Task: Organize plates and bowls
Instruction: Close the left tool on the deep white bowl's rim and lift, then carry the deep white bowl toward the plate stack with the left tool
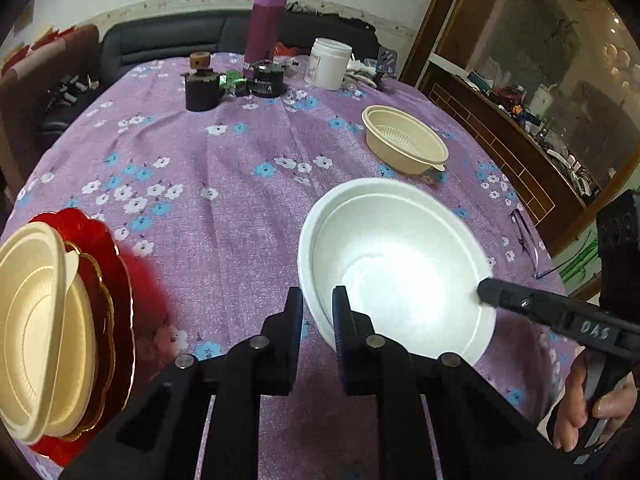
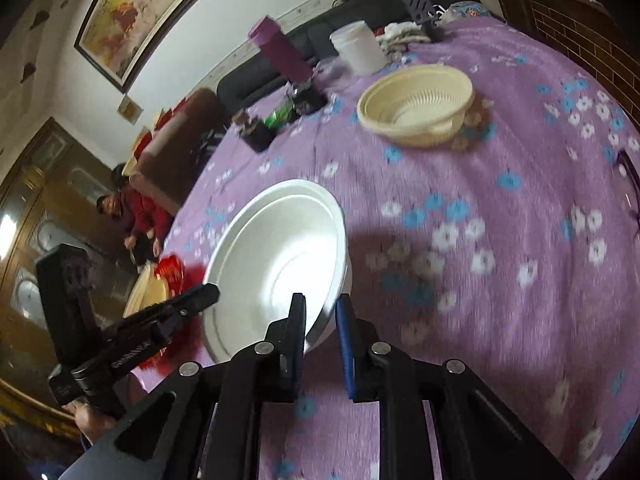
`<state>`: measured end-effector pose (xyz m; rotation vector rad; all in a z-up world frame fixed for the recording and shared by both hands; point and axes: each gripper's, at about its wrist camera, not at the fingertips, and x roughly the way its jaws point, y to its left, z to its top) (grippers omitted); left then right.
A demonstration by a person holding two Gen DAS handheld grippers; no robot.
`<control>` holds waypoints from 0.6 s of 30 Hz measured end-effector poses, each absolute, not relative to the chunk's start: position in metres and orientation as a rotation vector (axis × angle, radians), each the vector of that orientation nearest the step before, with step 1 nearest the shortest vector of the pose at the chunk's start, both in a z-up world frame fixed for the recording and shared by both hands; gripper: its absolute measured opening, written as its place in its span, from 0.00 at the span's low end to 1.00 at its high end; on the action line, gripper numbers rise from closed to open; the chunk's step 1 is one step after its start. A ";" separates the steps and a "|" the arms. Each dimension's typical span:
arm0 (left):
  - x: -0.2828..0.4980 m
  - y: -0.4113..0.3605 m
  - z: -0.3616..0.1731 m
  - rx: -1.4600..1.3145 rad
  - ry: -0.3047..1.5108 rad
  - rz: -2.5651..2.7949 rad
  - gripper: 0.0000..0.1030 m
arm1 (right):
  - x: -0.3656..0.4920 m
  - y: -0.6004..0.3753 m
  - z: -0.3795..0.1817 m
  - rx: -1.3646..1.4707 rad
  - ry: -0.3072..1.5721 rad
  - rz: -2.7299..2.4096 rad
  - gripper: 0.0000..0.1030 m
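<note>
A white foam bowl (image 1: 400,264), with a second rim line inside it, hangs tilted over the purple flowered cloth and casts a shadow. My left gripper (image 1: 317,308) is shut on its near-left rim. From the other side my right gripper (image 2: 321,312) is shut on the rim of the same white bowl (image 2: 280,256). Each gripper shows in the other's view: the right gripper (image 1: 488,292) at the bowl's right edge, the left gripper (image 2: 210,292) at its left edge. A cream ribbed bowl (image 1: 404,144) (image 2: 416,104) stands further back. Cream bowls (image 1: 40,312) lie stacked on red plates (image 1: 112,264) at the left.
At the table's far side stand a purple bottle (image 1: 264,28), a white jar (image 1: 328,64) and dark jars (image 1: 200,88). Glasses (image 1: 524,240) lie near the right edge. A person in red (image 2: 136,216) sits beyond the table. A dark sofa lines the wall.
</note>
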<state>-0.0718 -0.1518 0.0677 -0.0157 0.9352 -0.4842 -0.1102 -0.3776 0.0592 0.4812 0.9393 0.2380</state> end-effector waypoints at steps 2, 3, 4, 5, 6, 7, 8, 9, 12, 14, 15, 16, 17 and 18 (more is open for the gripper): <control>-0.071 -0.154 0.065 0.010 0.927 -0.462 0.15 | -0.113 -0.372 0.052 0.449 0.947 0.225 0.17; -0.071 -0.154 0.064 0.013 0.923 -0.465 0.16 | -0.112 -0.372 0.051 0.434 0.945 0.210 0.17; -0.072 -0.155 0.063 0.022 0.918 -0.467 0.20 | -0.114 -0.369 0.051 0.401 0.936 0.182 0.17; -0.072 -0.156 0.062 0.032 0.914 -0.461 0.26 | -0.115 -0.368 0.053 0.376 0.924 0.166 0.17; -0.072 -0.156 0.061 0.034 0.912 -0.457 0.28 | -0.117 -0.367 0.055 0.360 0.910 0.160 0.18; -0.072 -0.155 0.060 0.030 0.907 -0.454 0.31 | -0.118 -0.367 0.056 0.358 0.902 0.159 0.19; -0.071 -0.154 0.059 0.027 0.904 -0.455 0.31 | -0.118 -0.368 0.057 0.359 0.896 0.155 0.20; -0.070 -0.154 0.058 0.024 0.905 -0.457 0.31 | -0.119 -0.369 0.058 0.358 0.891 0.151 0.21; -0.067 -0.154 0.054 0.007 0.898 -0.480 0.31 | -0.119 -0.369 0.057 0.358 0.890 0.144 0.23; -0.065 -0.158 0.050 0.020 0.895 -0.477 0.30 | -0.119 -0.370 0.055 0.369 0.892 0.142 0.24; -0.065 -0.159 0.048 0.020 0.895 -0.485 0.27 | -0.118 -0.370 0.053 0.371 0.893 0.140 0.24; -0.066 -0.162 0.047 0.025 0.895 -0.495 0.17 | -0.117 -0.370 0.051 0.375 0.892 0.137 0.24; -0.068 -0.164 0.047 0.040 0.888 -0.493 0.16 | -0.116 -0.369 0.049 0.378 0.891 0.133 0.24; -0.070 -0.166 0.048 0.053 0.873 -0.486 0.16 | -0.116 -0.369 0.048 0.381 0.884 0.131 0.24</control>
